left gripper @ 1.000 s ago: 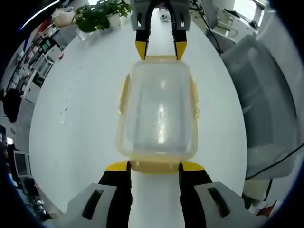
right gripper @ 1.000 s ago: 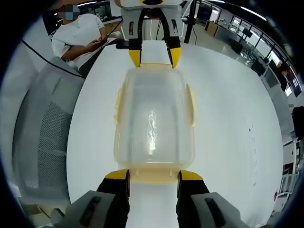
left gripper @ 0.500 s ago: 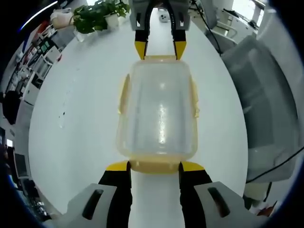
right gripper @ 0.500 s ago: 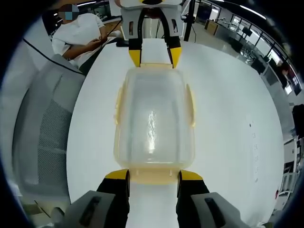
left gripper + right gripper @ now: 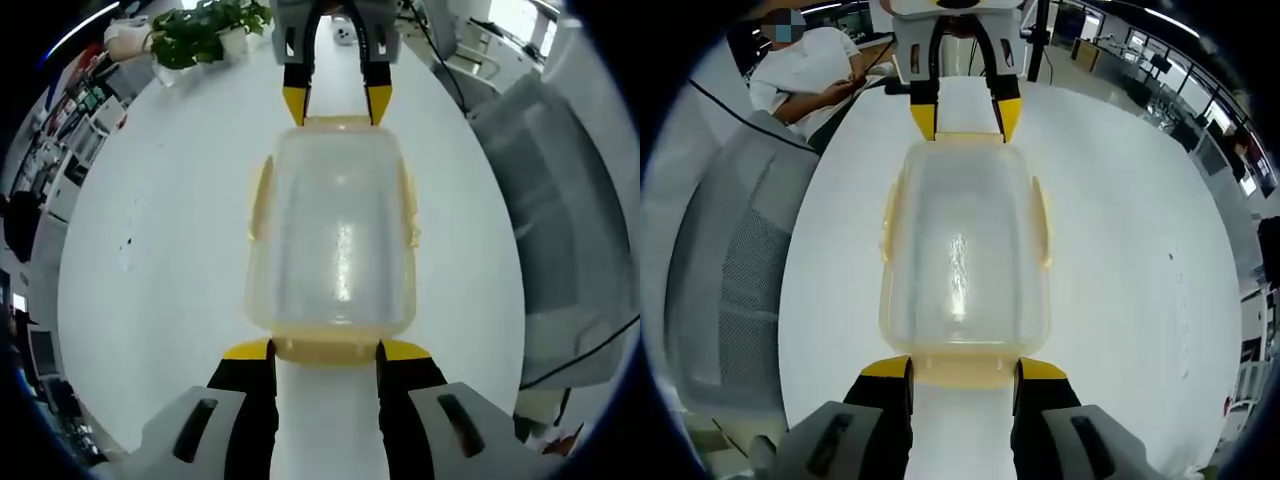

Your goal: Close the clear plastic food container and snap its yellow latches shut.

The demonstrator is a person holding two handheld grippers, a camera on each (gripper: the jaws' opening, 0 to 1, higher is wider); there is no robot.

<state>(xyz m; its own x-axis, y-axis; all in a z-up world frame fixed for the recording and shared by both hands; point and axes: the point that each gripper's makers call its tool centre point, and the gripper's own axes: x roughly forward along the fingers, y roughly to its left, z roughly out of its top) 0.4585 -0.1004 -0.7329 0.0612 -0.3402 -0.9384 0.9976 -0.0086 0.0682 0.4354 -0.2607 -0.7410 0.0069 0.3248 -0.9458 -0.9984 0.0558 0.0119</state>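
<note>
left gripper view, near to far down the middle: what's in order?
left gripper → near yellow latch → clear container lid → far yellow latch → right gripper → potted plant at the white table's far edge.

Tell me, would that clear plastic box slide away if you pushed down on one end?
Probably it would skid: the clear plastic food container looks empty, so likely light, and the white table looks smooth. The left gripper and right gripper sit at opposite ends, which should brace it. Its thin walls may flex somewhat.

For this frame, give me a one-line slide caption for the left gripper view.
Two grippers, left and right, bracket opposite end latches of the lidded clear container on a white table.
</note>
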